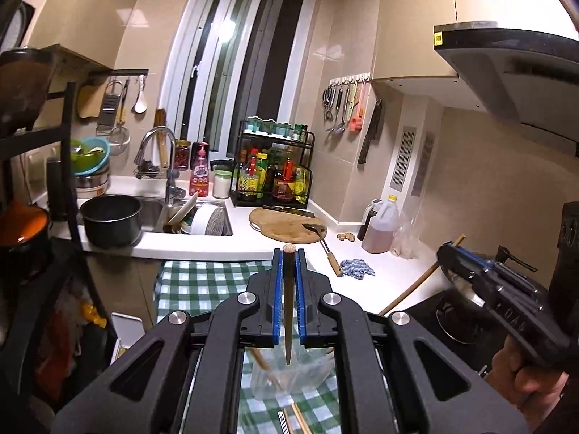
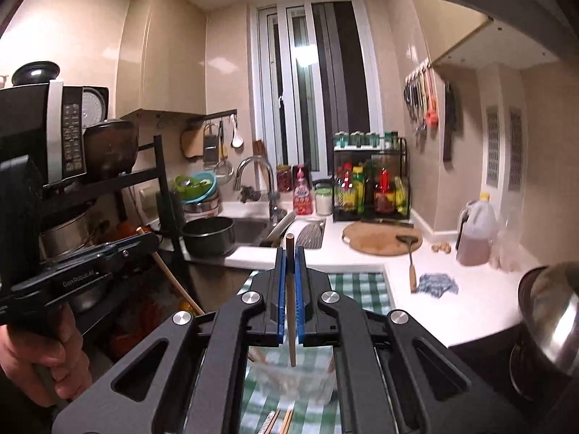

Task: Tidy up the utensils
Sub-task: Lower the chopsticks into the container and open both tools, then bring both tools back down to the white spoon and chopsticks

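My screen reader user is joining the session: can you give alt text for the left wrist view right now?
The left gripper is shut on a dark wooden chopstick, held upright above a green checked cloth with a clear plastic bag on it. At right, the right gripper holds a lighter chopstick. Behind are a white counter, a sink and a round cutting board.

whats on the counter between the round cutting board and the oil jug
A small piece of ginger lies on the white counter between the cutting board and the oil jug, seen in both wrist views.
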Available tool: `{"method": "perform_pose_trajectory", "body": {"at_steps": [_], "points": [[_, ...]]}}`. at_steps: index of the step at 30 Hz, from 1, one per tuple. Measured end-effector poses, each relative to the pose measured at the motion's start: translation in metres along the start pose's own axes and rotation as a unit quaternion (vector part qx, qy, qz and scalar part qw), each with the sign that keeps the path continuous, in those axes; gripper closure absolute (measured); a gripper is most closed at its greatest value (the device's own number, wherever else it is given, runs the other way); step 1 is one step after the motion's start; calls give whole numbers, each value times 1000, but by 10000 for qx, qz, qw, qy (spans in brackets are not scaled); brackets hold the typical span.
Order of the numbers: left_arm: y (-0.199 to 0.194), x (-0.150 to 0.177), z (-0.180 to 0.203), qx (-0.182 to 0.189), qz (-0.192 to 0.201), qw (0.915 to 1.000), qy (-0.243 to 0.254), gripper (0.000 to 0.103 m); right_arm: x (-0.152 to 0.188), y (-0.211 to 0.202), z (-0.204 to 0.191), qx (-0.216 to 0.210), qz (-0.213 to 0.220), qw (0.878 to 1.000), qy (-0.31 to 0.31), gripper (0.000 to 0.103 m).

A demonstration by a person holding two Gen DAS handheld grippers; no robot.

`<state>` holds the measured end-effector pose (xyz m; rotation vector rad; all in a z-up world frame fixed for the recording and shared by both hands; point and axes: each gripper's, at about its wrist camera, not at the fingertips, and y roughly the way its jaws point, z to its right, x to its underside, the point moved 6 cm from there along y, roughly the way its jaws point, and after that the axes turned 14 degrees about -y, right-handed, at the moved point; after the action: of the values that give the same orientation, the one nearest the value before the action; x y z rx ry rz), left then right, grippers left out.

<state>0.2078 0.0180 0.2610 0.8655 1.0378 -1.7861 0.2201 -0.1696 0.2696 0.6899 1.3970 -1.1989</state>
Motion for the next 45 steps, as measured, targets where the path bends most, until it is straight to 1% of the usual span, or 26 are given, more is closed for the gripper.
{"method": "perform_pose_trajectory", "body": {"at_steps": [2, 5, 9, 11, 15, 18, 22, 24, 25, 26, 27, 28, 32, 37, 41, 45], "points": [[15, 3, -1, -42, -97, 9999, 4, 97, 6, 16, 1, 37, -119, 9999, -42, 98], [45, 21, -9, -174, -395, 9991, 11, 97, 27, 42, 3, 49, -365, 9993, -23, 98], [75, 45, -20, -345, -748, 9966, 49, 97, 52, 77, -1, -148, -638, 9978, -70, 98], [86, 54, -25, -428, -879, 9952, 83, 97, 59, 88, -4, -219, -738, 9970, -126, 98], [99, 68, -33, -512, -1007, 9935, 143, 97, 73, 107, -7, -367, -933, 9948, -160, 98], [104, 78, -39, -566, -1117, 9921, 116, 97, 84, 115, -9, -395, -1076, 9932, -182, 98], [105, 86, -44, -595, -1278, 9899, 130, 96, 101, 122, -14, -449, -1426, 9883, -310, 97], [100, 84, -44, -557, -1240, 9907, 104, 94, 102, 120, -14, -399, -1478, 9876, -337, 95], [96, 82, -43, -550, -1195, 9912, 126, 92, 101, 117, -13, -371, -1483, 9877, -331, 91], [94, 80, -42, -550, -1162, 9916, 142, 87, 100, 114, -11, -341, -1477, 9879, -325, 85], [88, 78, -40, -549, -1102, 9922, 172, 85, 98, 111, -10, -275, -1475, 9881, -336, 81], [84, 76, -38, -546, -1061, 9927, 191, 85, 95, 108, -9, -139, -1496, 9878, -397, 78], [60, 69, -30, -487, -832, 9950, 244, 85, 84, 88, -5, 97, -1372, 9890, -552, 78], [21, 66, -20, -435, -532, 9972, 301, 85, 68, 47, -7, 267, -1029, 9920, -679, 78], [-10, 79, -19, -407, -402, 9980, 278, 84, 70, 12, -14, 245, -855, 9933, -736, 78], [-33, 111, -25, -429, -459, 9977, 256, 85, 90, -21, -24, 190, -874, 9936, -690, 78]]}}
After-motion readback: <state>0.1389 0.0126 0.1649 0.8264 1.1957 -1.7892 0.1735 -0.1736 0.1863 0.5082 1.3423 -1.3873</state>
